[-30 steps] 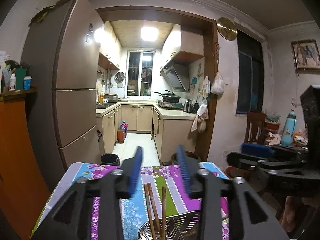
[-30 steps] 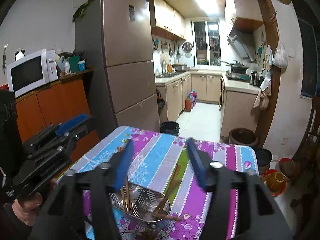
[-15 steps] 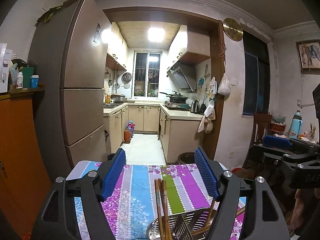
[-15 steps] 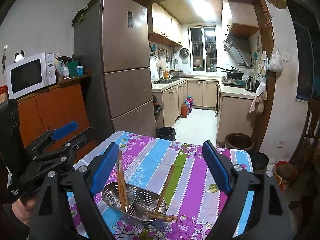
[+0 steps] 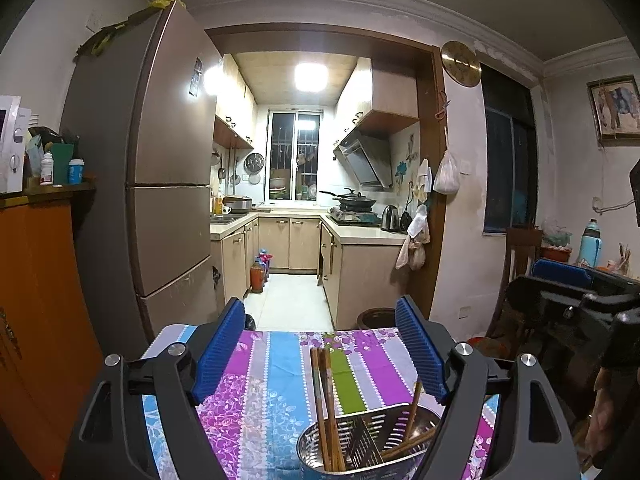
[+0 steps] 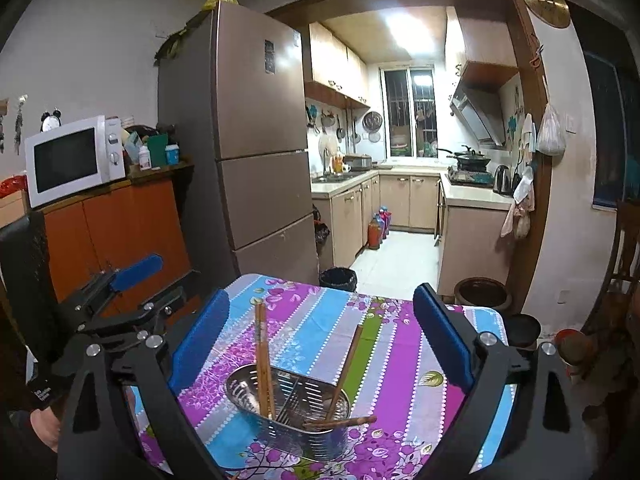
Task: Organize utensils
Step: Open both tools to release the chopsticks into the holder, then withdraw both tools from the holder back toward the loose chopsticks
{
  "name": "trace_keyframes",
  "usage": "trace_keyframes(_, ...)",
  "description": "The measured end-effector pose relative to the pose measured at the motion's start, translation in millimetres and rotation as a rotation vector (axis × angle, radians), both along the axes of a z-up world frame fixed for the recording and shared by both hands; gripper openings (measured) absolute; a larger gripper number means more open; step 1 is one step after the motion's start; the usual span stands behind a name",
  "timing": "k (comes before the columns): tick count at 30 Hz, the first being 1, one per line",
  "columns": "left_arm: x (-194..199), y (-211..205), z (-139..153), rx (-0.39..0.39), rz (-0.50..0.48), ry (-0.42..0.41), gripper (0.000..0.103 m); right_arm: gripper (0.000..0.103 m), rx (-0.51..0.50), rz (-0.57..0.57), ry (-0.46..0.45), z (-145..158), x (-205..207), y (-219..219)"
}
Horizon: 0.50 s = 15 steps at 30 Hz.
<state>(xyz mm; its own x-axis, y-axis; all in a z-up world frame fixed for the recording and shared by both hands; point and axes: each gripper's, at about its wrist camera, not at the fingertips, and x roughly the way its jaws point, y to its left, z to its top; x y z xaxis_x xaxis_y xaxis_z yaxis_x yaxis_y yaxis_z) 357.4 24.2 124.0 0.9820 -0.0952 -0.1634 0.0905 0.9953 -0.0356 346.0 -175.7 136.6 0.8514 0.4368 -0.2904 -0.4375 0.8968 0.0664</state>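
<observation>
A perforated steel utensil holder stands on the striped floral tablecloth. Wooden chopsticks stand in its left side, one more pair leans in the right side, and one lies across its rim. My right gripper is above and behind the holder, its jaws opening wide with nothing pressed between the blue pads. My left gripper is likewise held back from the holder, jaws opening, nothing gripped. Each gripper shows at the edge of the other's view: left, right.
The table's far edge faces a kitchen doorway. A tall brown fridge and an orange cabinet with a microwave stand to the left. A black bin and a dark pot sit on the floor beyond the table. A wooden chair is at the right.
Both grippers' jaws have spread much wider. Both have drawn back from the holder, so more of the tablecloth and holder now show.
</observation>
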Motion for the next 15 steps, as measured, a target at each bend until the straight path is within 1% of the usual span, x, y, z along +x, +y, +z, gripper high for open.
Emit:
trace_keyframes(4, -19, 1, -1, 0.005, -0.004, -0.013, 0.079, 0.09, 0.026, 0.011, -0.028, 1, -23, -6)
trace_keyframes(6, -33, 1, -2, 0.02, -0.001, -0.03, 0.08, 0.091, 0.04, 0.015, -0.045, 0, -37, -10)
trace_keyframes(10, -59, 3, -5, 0.018, -0.008, -0.048, 0.081, 0.091, 0.07, 0.018, -0.067, -7, -64, -20)
trace_keyframes(15, -92, 2, -12, 0.012, -0.027, -0.053, 0.081, 0.092, 0.055, 0.012, -0.094, -23, -103, -23)
